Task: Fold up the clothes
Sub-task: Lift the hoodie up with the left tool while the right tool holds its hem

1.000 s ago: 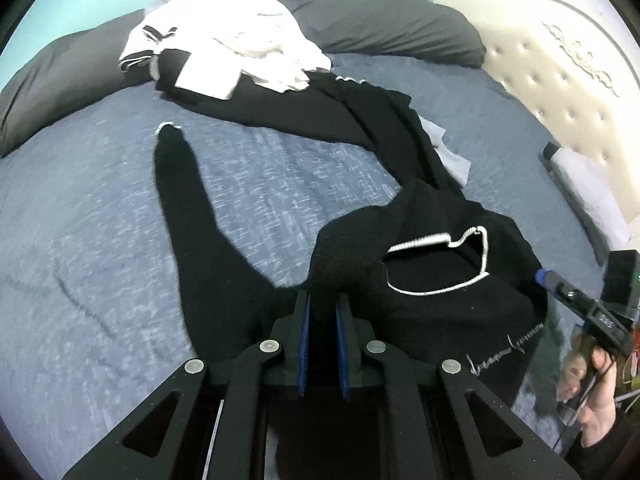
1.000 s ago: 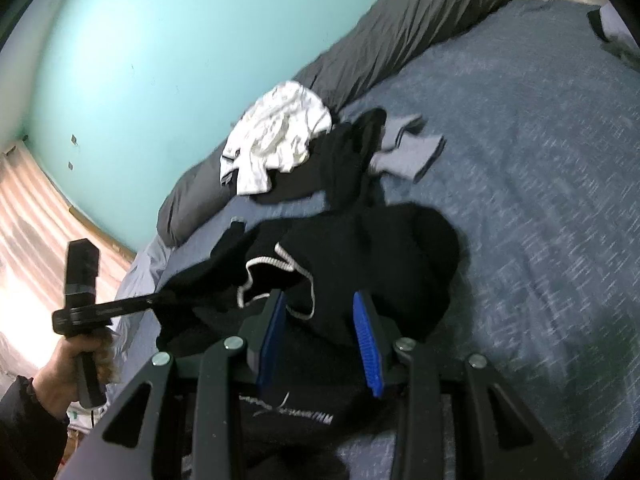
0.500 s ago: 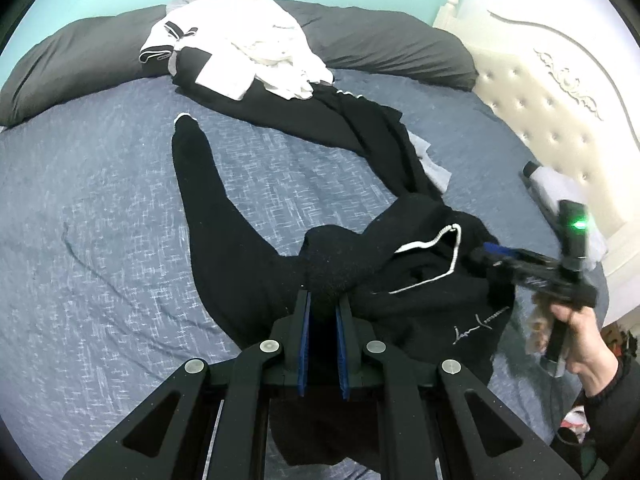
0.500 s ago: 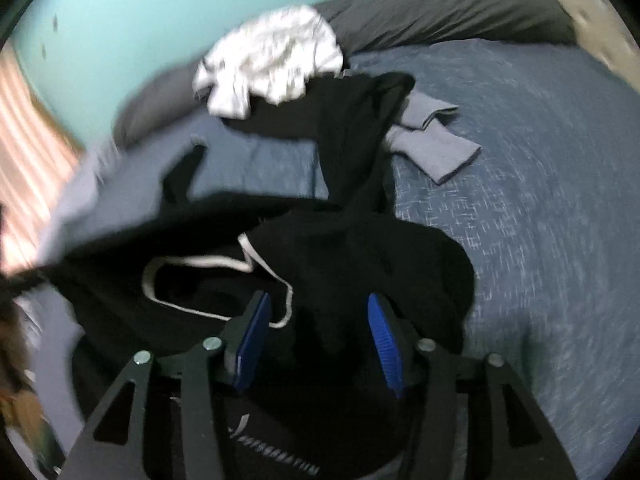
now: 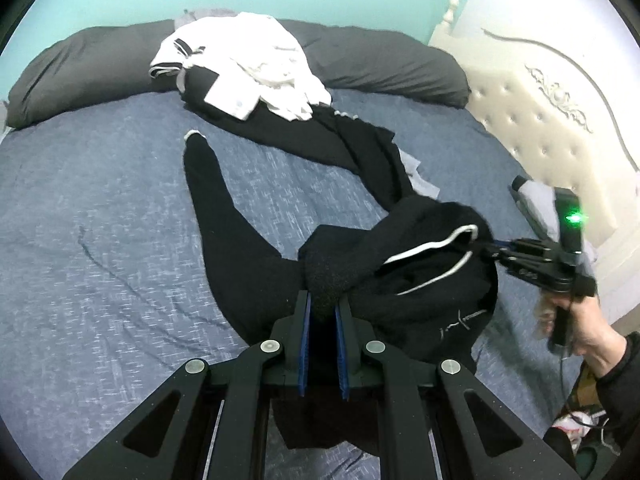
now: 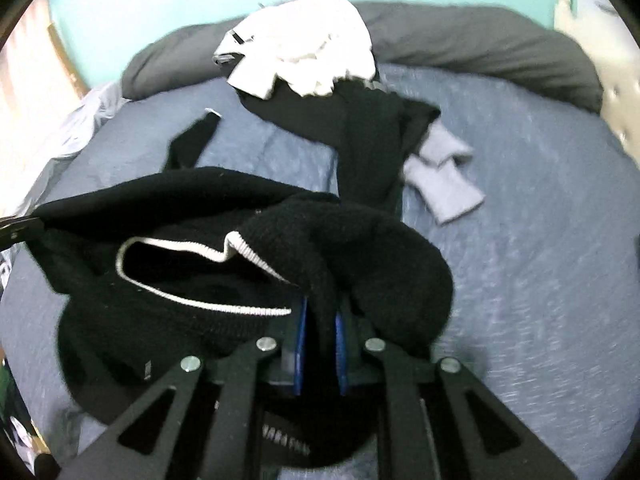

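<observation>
Left wrist view: left claw (image 5: 322,312) pinches black sweater (image 5: 420,280) above the blue bed (image 5: 100,220), while right claw (image 6: 320,320), jaws closing, grips the same knit fabric near its white-trimmed collar (image 6: 200,252).

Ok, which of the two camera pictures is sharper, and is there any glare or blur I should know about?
Left wrist view: sharper, the blue bedspread weave crisp; a green light flares on the right gripper, and the hand under it smears. Right wrist view: motion-blurred throughout, the white clothes washed out, brightest at the left edge.
</observation>
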A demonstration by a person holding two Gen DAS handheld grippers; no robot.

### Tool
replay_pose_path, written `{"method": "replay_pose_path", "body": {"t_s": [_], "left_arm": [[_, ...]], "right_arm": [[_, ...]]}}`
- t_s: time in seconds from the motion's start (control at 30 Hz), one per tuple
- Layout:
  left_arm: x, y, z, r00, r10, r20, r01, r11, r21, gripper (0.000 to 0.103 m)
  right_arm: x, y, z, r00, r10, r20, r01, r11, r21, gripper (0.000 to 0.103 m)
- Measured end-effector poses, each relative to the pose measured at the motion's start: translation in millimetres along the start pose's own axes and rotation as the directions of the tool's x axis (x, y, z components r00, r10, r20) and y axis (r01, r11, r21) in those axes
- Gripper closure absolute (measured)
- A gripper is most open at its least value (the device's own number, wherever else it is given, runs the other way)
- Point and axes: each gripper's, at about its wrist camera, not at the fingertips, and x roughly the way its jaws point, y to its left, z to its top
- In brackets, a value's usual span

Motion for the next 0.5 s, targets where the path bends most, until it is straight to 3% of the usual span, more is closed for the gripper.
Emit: {"method": "replay_pose_path", "body": {"t_s": [0.3,0.5], "left_arm": [[-75.5,-11.4,10.0,0.996,0.018,0.092,-0.017,1.000,-0.007,0.092],[-144.4,-23.1,24.8,0.983,0.040,0.181,-0.041,0.999,0.002,0.092]], "right_arm": [[-111.1,22.2,45.6,0.991,0.041,0.125,-0.034,0.998,-0.059,0.098],[-184.9,43.6,68.5,0.969,0.079,0.234,-0.064,0.995,-0.071,0.098]]}}
